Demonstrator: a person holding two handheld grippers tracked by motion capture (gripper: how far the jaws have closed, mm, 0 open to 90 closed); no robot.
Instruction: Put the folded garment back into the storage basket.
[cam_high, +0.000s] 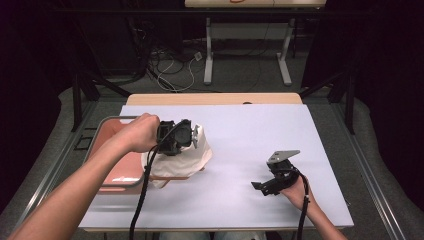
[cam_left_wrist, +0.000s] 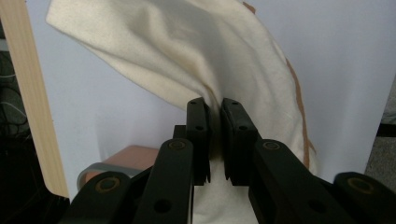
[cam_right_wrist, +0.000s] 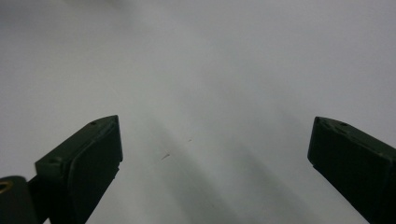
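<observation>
The cream-white cotton cloth with a brown trim along one edge (cam_high: 181, 159) was the thing in hand, and it hung bunched from the left claw (cam_high: 192, 136), part of it lifted off the white table (cam_high: 260, 145) and part draped over the near rim of the shallow pinkish-brown tray with a grey rim (cam_high: 114, 175) at the table's left side. In the left gripper view the left claw (cam_left_wrist: 215, 109) was closed tight on a pinched fold of the cloth (cam_left_wrist: 187, 51), the fabric running out from between the two black pads in soft creases. Judged from this, the pick-up was done and the cloth was partly out of the tray; what seemed left was to carry it clear, lay it on the open table and spread or fold it. The right claw (cam_high: 260, 186) rested low near the table's right front, well apart from the cloth, its jaws spread wide with nothing between them, as the right gripper view showed (cam_right_wrist: 215, 149). The cloth looked thin, limp and wrinkled, its lower corner touching the table beside the tray.
</observation>
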